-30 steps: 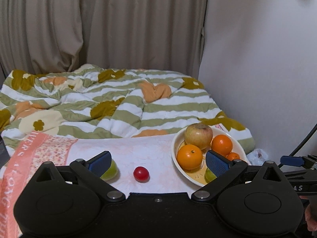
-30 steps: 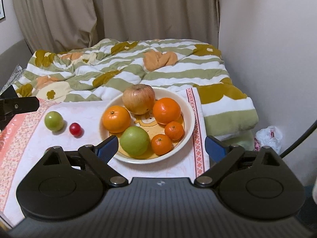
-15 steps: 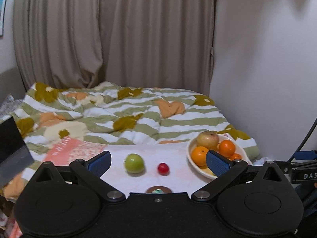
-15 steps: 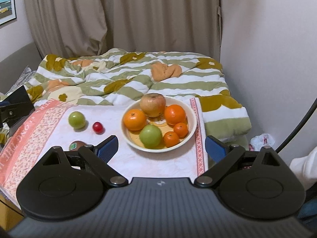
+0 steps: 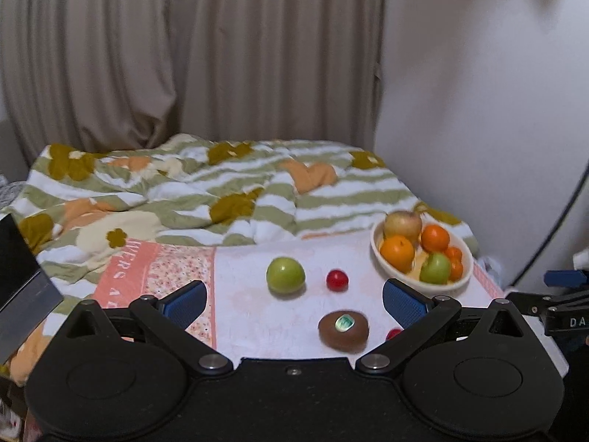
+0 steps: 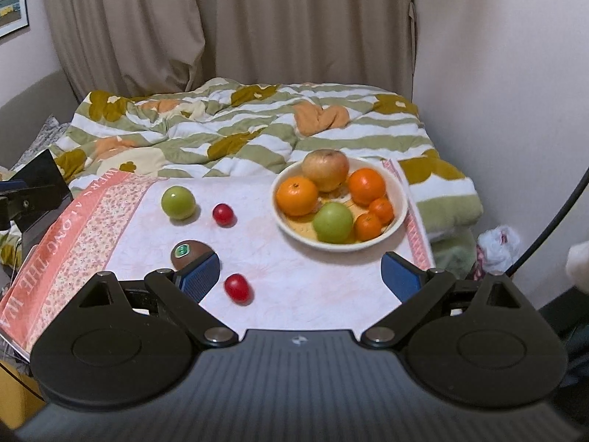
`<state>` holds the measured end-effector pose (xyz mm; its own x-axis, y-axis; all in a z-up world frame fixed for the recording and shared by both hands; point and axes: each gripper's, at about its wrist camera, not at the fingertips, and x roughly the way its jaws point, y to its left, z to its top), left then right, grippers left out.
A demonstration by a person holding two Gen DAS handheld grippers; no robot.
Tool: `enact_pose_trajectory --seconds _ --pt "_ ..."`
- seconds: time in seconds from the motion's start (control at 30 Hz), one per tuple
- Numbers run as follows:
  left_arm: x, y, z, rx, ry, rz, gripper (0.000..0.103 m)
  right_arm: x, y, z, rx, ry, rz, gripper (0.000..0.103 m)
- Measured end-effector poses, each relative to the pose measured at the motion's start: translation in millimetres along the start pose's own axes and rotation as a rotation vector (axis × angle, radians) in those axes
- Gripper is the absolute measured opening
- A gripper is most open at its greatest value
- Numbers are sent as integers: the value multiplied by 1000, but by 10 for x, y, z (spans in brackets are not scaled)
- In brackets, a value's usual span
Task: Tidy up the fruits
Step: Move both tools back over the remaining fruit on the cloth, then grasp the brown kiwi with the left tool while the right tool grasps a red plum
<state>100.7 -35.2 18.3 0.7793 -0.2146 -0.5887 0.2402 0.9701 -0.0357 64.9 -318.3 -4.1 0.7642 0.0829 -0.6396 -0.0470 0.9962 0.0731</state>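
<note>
Both wrist views raised, facing the bed, left view lower, sharing bowl [image 5: 464, 283] [image 6: 399, 217] and cloth [image 5: 250, 316] [image 6: 294, 276]

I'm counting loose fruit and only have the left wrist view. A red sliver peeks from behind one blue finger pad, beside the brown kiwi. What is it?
Observer: A second small red round fruit, lying whole on the pink-and-white cloth, apart from the brown kiwi.
Operator: The small oranges in the bowl overlap for me. How many?
Observer: Two small orange mandarins, side by side in the cream bowl.
Operator: Is the right gripper carrying anything?
Observer: No, the right gripper is open and empty.
</note>
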Motion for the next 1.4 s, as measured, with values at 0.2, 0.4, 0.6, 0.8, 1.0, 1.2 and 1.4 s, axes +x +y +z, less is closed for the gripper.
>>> enact_pose_trajectory --seconds 0.2,0.4,0.6,0.8,1.0,1.2,1.4 --pt "302 256 -22 57 70 -104 103 221 260 -173 26 30 -8 103" --pt "736 395 -60 103 152 -213 103 527 447 -345 16 64 -26 103" --pt "1175 375 -115 124 237 -299 103 814 551 -512 -35 101 -25 103" --pt "1537 205 -183 103 320 -364 101 1103 566 -625 -96 150 -2 99" --pt "1767 -78 -252 110 347 -364 96 1303 490 -634 -114 173 48 90" --pt "1930 -256 -318 116 380 -339 85 1470 450 -596 -132 176 103 80" --pt "1977 -363 -376 140 383 -323 71 1535 516 -591 -210 166 125 77"
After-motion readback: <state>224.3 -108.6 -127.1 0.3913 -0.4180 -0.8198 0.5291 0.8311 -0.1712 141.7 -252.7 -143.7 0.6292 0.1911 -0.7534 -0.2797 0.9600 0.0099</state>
